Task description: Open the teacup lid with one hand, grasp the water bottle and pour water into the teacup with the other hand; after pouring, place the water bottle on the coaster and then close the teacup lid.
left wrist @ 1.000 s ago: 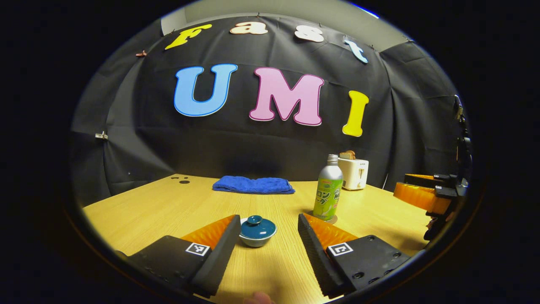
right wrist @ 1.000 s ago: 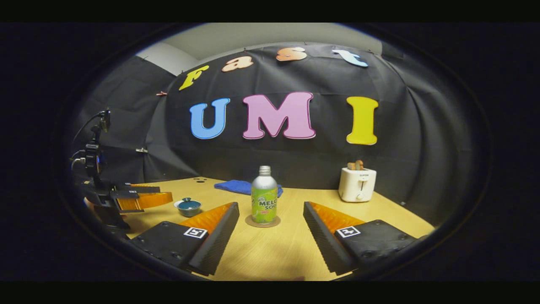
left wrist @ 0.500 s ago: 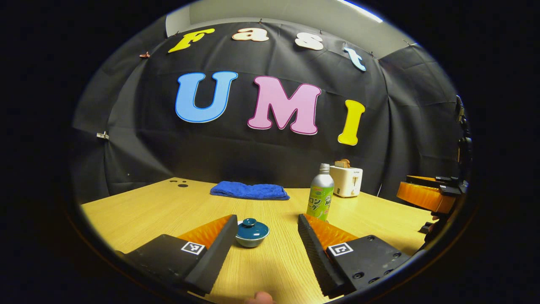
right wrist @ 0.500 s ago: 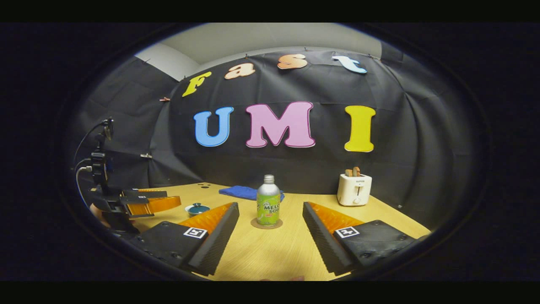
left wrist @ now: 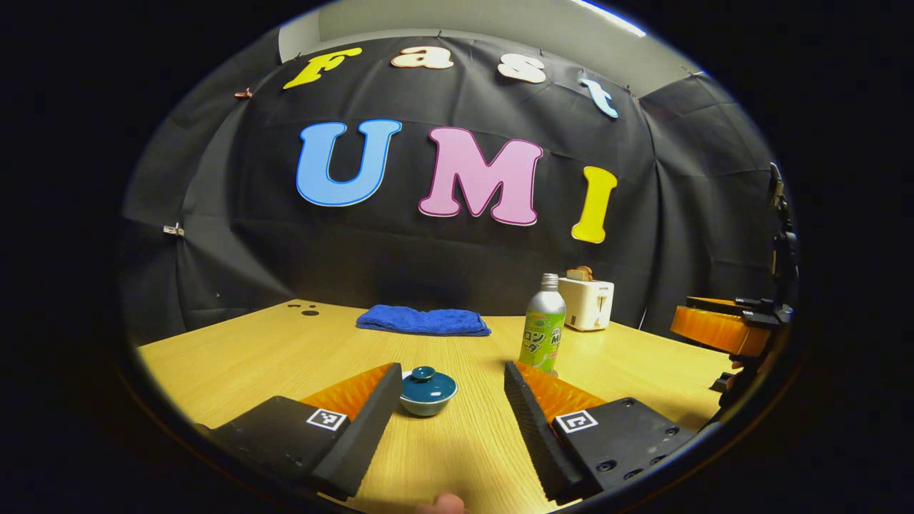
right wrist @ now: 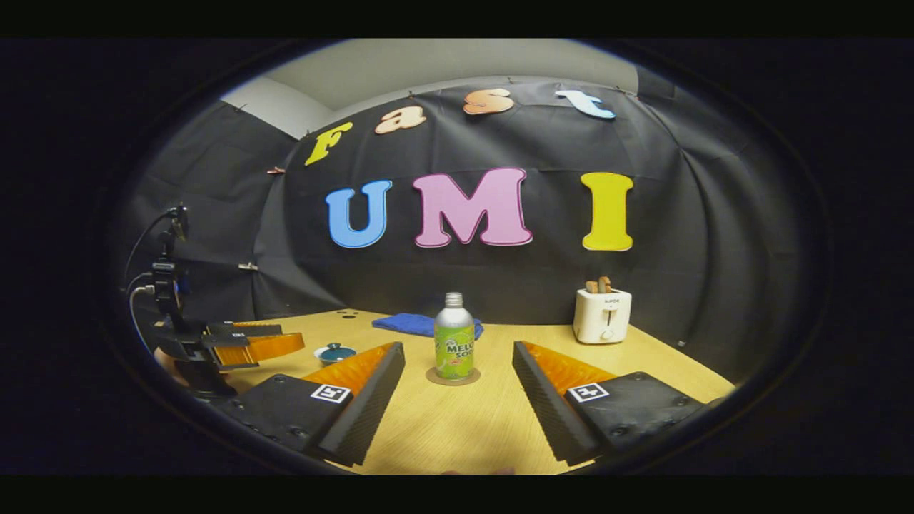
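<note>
Teacup first: small teal ceramic teacup (left wrist: 427,398) with its knobbed teal lid (left wrist: 427,384) on, sitting on the pale wooden table (left wrist: 285,350), straight ahead of your left gripper (left wrist: 446,407) and slightly toward its left finger. You are holding those jaws wide apart, gripping nothing. Lid untouched, so opening looks like the first step, and the left hand is nearer.

Silver bottle with green label (right wrist: 454,345) is standing upright on the round brown coaster (right wrist: 453,378), dead ahead of your right gripper (right wrist: 457,400), jaws also spread and empty.

Behind: folded blue towel (left wrist: 423,320), white toaster (right wrist: 602,315).
</note>
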`<state>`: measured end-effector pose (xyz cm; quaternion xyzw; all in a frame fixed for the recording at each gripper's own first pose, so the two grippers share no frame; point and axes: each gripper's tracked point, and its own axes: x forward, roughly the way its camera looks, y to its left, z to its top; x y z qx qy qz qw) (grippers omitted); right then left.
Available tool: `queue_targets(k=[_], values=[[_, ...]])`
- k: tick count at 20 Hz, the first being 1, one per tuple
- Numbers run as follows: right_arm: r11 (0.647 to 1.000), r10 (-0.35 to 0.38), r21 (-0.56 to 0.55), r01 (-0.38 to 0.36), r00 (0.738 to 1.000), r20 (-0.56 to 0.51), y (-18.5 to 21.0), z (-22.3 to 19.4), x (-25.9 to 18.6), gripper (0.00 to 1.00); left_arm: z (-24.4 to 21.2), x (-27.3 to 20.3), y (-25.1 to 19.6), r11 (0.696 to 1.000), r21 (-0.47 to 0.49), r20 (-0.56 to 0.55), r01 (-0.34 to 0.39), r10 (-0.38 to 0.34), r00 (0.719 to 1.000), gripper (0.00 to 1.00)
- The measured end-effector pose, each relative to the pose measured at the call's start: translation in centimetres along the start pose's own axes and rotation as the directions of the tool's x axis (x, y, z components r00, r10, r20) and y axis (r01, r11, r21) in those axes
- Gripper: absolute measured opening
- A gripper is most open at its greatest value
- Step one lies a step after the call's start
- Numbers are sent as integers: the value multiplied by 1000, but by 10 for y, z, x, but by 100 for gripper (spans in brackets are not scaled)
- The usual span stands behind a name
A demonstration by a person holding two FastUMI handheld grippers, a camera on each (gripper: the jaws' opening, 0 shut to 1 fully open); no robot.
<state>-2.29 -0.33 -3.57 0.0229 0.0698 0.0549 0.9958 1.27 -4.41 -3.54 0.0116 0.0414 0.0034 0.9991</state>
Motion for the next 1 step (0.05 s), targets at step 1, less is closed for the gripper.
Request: queue_targets(k=[1], values=[[1000,-1,-6,1,1000,0,0,0,0,94,-1,0,0,1000,-1,-2,0,0,1000,90]])
